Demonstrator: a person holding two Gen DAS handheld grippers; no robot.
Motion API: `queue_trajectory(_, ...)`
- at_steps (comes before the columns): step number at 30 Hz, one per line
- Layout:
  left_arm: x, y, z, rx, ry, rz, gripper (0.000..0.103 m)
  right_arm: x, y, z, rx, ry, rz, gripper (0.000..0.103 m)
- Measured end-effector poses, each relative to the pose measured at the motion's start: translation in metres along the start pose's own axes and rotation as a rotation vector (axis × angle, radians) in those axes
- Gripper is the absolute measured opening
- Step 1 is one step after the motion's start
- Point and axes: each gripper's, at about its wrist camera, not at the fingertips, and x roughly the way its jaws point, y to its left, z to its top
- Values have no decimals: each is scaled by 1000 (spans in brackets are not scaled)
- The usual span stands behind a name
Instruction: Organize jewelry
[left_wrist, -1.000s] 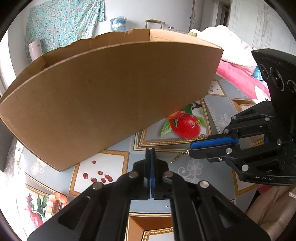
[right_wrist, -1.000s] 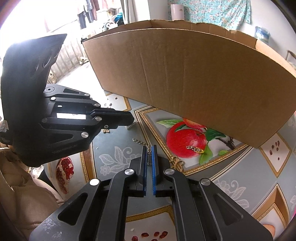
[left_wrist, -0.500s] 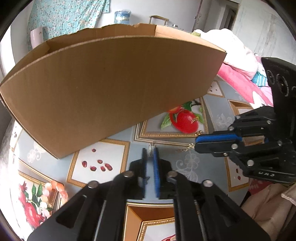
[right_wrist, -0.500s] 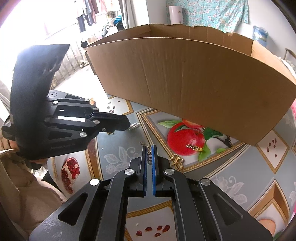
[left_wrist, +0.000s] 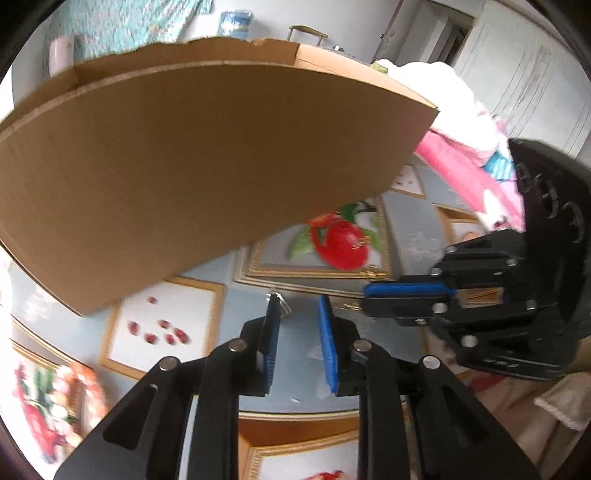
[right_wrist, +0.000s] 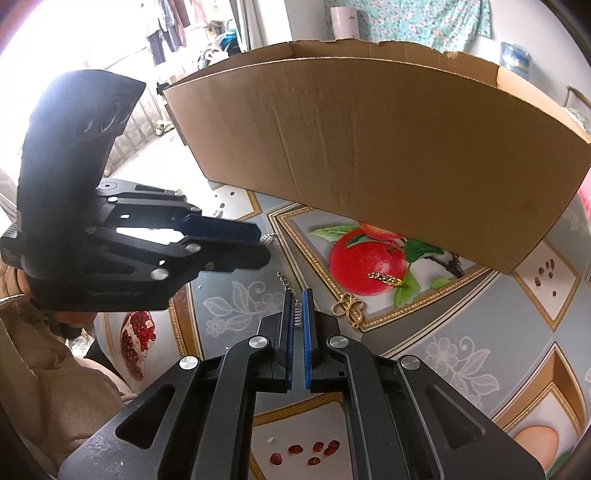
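Observation:
My left gripper (left_wrist: 297, 306) hangs over the table with its jaws opening. A small silver piece (left_wrist: 283, 305) sits at the tip of its left pad, and the pads do not press on it. In the right wrist view the same silver piece (right_wrist: 267, 239) shows at the left gripper's (right_wrist: 263, 245) tips. My right gripper (right_wrist: 298, 295) is shut on a thin silver chain (right_wrist: 297, 314), whose links trail up and left. A short gold chain (right_wrist: 386, 277) lies on the printed apple, with a gold ornament (right_wrist: 349, 306) beside it. The right gripper (left_wrist: 364, 297) sits close on the right in the left wrist view.
A large open cardboard box (right_wrist: 369, 147) stands just behind both grippers, and its inside is hidden. The fruit-print tablecloth (right_wrist: 461, 350) covers the table. Pink and white cloth (left_wrist: 461, 155) is piled at the far right. A person's beige sleeve (right_wrist: 44, 369) is at the left.
The left jaws have gone from shut to parted, leaving the silver piece at the left pad. The left gripper has tilted a little. The right gripper stays shut on its chain.

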Motion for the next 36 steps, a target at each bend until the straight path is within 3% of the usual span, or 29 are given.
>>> queue_trajectory(2, -1, 1, -1, -28, 6, -65, 20, 0, -1, 0, 2, 0, 0, 3)
queue_trajectory(4, -4, 3, -1, -43, -8, -79, 20, 0, -1, 0, 4, -3, 0, 3)
queue_trajectory(10, -6, 3, 4, 11, -32, 17, 22, 0, -4, -2, 7, -1, 10, 3)
queue_trajectory(13, -3, 2, 5, 66, -32, 48, 46, 0, -4, -1, 5, -1, 12, 3)
queue_trajectory(14, -2, 1, 6, 88, -36, 51, 48, 0, -4, -1, 4, -1, 13, 3)
queue_trajectory(19, 3, 1, 10, 143, -37, 56, 47, 2, -4, -1, 9, -1, 13, 3)
queue_trajectory(25, 9, -5, 9, 166, -43, 7, 46, 3, -7, -2, 16, 0, 12, 3)
queue_trajectory(36, 0, -7, -2, 145, -12, -51, 42, 3, -8, -2, 16, -1, 15, 4)
